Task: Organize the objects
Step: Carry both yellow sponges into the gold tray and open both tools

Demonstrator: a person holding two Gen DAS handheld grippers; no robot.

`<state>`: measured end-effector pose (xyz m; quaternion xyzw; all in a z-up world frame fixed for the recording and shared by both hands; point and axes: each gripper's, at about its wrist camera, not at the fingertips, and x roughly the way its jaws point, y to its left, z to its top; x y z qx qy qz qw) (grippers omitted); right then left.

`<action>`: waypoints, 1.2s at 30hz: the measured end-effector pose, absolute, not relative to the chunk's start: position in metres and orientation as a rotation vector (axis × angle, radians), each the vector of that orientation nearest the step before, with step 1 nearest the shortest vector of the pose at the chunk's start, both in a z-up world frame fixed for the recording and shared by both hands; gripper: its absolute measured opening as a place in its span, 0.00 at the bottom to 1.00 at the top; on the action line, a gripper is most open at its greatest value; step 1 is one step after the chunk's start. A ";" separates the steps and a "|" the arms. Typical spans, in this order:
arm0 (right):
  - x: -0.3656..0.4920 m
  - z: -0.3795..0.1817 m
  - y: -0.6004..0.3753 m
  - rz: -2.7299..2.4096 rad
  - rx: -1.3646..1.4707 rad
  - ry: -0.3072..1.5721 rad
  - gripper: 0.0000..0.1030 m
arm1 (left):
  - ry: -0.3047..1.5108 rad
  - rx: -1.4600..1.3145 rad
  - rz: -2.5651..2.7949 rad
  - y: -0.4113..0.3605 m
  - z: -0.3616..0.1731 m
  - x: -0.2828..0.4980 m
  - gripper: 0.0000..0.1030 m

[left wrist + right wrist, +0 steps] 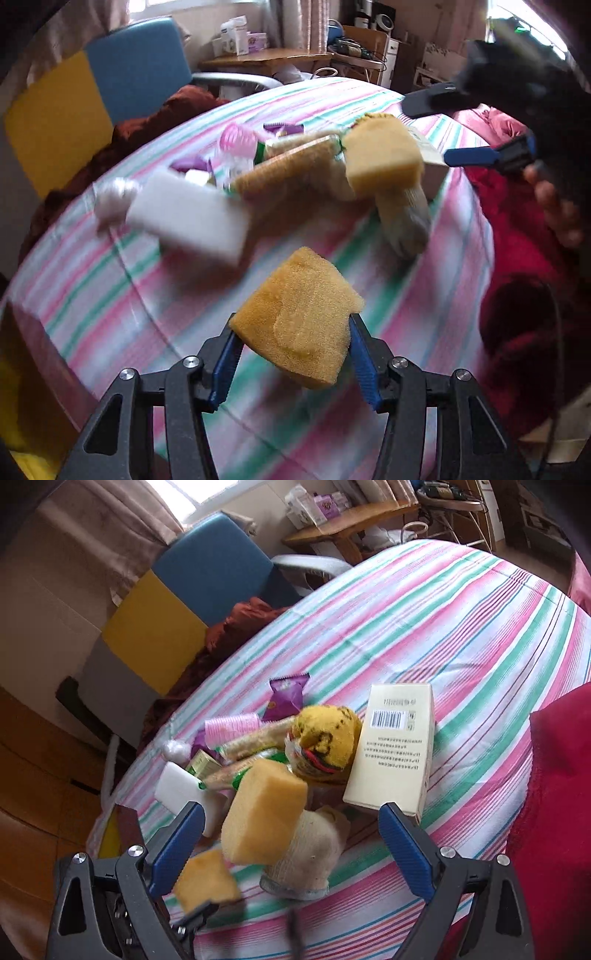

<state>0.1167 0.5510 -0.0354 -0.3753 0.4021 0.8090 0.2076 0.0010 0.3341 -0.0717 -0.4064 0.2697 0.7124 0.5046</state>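
We see a yellow foam sponge wedge [301,317] pinched off the cloth, and a bigger yellow sponge block [264,812] tilted atop a pale knitted glove [314,853], beside a cream barcoded carton [393,753].

Your left gripper [293,349] clamps a yellow sponge [301,321] between its blue pads above the striped cloth [110,295], with a white foam block [192,218] and a second sponge [384,155] beyond.
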 end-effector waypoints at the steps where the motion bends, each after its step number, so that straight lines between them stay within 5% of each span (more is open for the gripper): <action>1: 0.114 -0.037 0.551 2.245 -1.062 1.107 0.93 | 0.638 -0.985 1.721 0.329 -0.071 0.004 0.54; 6: 0.093 -0.044 0.547 2.197 -1.162 1.041 0.87 | 0.559 -0.989 1.726 0.302 -0.061 0.018 0.55; 8: 0.084 -0.045 0.544 2.215 -1.181 0.998 0.68 | 0.543 -0.981 1.737 0.298 -0.059 0.015 0.55; 9: 0.082 -0.043 0.542 2.224 -1.174 0.977 0.48 | 0.528 -0.978 1.742 0.294 -0.056 0.016 0.55; 10: 0.081 -0.040 0.540 2.233 -1.159 0.959 0.43 | 0.512 -0.976 1.746 0.290 -0.053 0.016 0.55; 22: 0.067 0.021 0.444 2.626 -1.141 0.757 0.40 | 0.240 -0.939 1.952 0.202 0.000 -0.012 0.57; 33: -0.016 0.013 0.260 2.985 -1.481 0.547 0.43 | 0.021 -1.118 2.388 0.043 -0.016 -0.062 0.59; 36: -0.024 0.008 0.227 3.045 -1.574 0.582 0.50 | -0.065 -1.185 2.467 0.002 -0.025 -0.064 0.76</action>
